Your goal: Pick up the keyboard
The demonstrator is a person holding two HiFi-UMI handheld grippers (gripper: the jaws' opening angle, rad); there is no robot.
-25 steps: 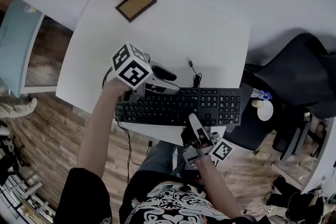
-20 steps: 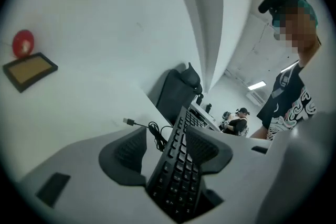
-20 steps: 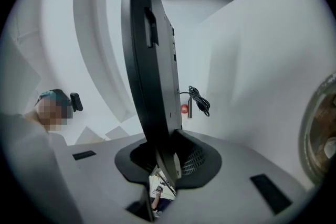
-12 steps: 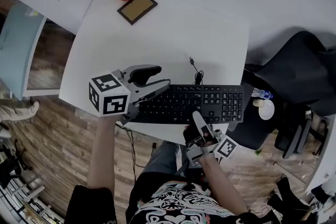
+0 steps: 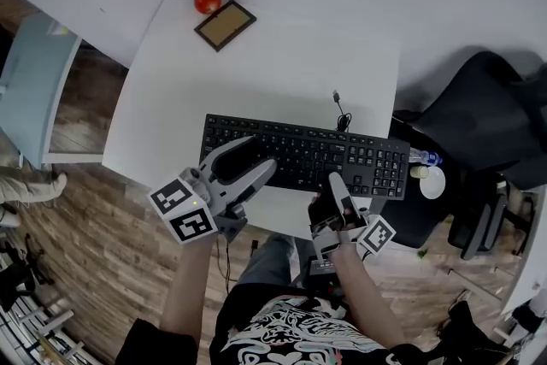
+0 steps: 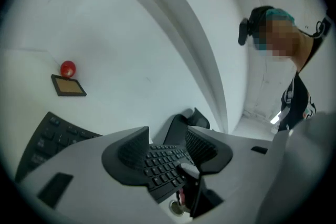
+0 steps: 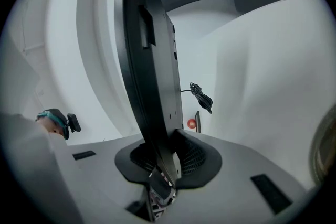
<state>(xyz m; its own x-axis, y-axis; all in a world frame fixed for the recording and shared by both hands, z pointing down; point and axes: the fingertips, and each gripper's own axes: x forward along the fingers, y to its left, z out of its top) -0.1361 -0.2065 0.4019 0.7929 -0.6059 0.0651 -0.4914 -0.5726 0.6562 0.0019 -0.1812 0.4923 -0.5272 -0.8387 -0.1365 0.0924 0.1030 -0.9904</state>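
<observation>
Keyboard (image 5: 299, 151): above the near edge of the white table (image 5: 282, 64), long axis along that edge, apparently held clear of it.
Right gripper (image 5: 336, 188): off the table's near edge, level, clenched on the keyboard's near rim.
Left gripper (image 5: 263, 162): toward the table's left, level, jaws apart above the keys, gripping nothing.
Unsupported end: left, likely sagging.

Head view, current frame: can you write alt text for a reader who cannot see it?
Seen from above, a black keyboard sits at the near edge of a white table, the right gripper shut on its near edge while the left gripper, fingers open, hovers over its left part. A red ball and a frame sit at the far corner.
</observation>
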